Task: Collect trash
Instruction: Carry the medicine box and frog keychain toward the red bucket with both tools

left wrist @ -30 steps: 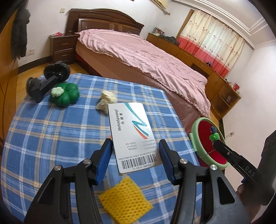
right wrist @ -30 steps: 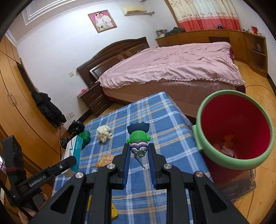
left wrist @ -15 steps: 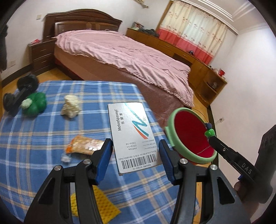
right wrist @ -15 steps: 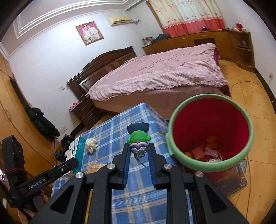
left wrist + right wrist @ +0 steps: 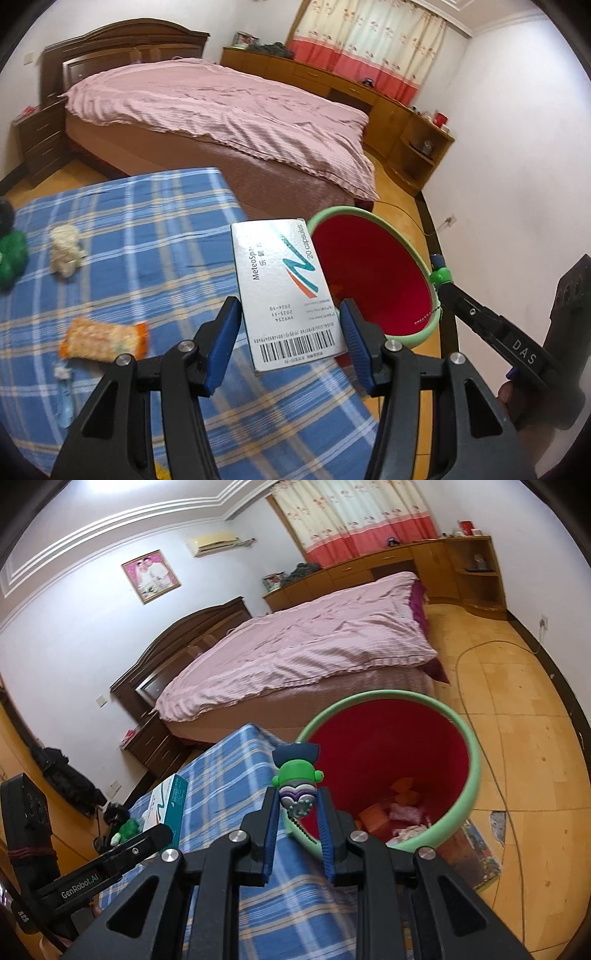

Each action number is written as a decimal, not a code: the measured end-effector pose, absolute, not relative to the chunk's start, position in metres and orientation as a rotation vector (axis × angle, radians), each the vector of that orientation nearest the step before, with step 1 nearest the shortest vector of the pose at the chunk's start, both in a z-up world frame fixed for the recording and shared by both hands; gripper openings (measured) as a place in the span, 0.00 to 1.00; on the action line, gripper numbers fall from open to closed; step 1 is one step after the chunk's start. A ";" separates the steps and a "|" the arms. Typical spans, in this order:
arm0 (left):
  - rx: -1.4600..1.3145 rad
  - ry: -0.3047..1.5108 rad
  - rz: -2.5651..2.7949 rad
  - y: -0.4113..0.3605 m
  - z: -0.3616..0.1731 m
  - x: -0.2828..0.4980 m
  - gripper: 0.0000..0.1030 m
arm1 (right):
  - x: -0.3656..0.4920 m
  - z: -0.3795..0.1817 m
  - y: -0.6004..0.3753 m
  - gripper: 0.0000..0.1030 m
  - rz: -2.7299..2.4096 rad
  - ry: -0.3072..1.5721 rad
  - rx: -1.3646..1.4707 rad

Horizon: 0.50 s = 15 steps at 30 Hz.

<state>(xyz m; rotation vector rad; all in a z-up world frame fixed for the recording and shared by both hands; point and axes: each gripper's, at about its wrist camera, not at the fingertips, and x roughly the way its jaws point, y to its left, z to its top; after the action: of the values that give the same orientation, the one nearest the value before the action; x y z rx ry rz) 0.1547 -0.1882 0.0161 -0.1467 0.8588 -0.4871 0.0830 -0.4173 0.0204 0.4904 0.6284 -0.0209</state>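
My left gripper (image 5: 290,306) is shut on a white medicine box (image 5: 280,280), gripped at its barcode end above the table's right edge. The box's far end overlaps the rim of a green-rimmed red bin (image 5: 369,266) on the floor. My right gripper (image 5: 297,797) is shut on a small green toy figure (image 5: 297,775) with a bead chain, at the near rim of the bin (image 5: 388,746). Several scraps lie in the bin's bottom. In the left wrist view the right gripper (image 5: 441,282) and the figure (image 5: 439,275) show at the bin's right rim.
The table carries a blue plaid cloth (image 5: 147,221). On it lie an orange snack wrapper (image 5: 103,339), a crumpled white wad (image 5: 66,251), a green object (image 5: 11,254) and a small clear piece (image 5: 64,391). A pink-covered bed (image 5: 221,107) stands beyond.
Both grippers swung right, off the table's middle toward the bin, each still holding its thing. The bin now fills more of both views. The yellow mesh piece has left the left wrist view.
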 end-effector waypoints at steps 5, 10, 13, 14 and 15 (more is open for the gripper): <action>-0.130 0.880 -0.522 -0.215 0.005 0.167 0.54 | 0.085 0.010 -0.441 0.22 -0.070 0.640 0.513; -0.111 0.896 -0.559 -0.238 -0.006 0.177 0.54 | 0.089 -0.005 -0.459 0.22 -0.115 0.664 0.524; -0.100 0.907 -0.582 -0.251 -0.014 0.182 0.54 | 0.093 -0.014 -0.466 0.22 -0.133 0.682 0.530; -0.095 0.911 -0.589 -0.256 -0.016 0.183 0.54 | 0.094 -0.017 -0.469 0.22 -0.139 0.689 0.531; -0.090 0.916 -0.595 -0.261 -0.019 0.185 0.54 | 0.095 -0.020 -0.471 0.22 -0.143 0.693 0.533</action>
<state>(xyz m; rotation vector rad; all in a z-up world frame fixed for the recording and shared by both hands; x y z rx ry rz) 0.1848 -0.2609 -0.0191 -0.0896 0.9158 -0.5955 0.0947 -0.4714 -0.0201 0.5326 0.6927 -0.1426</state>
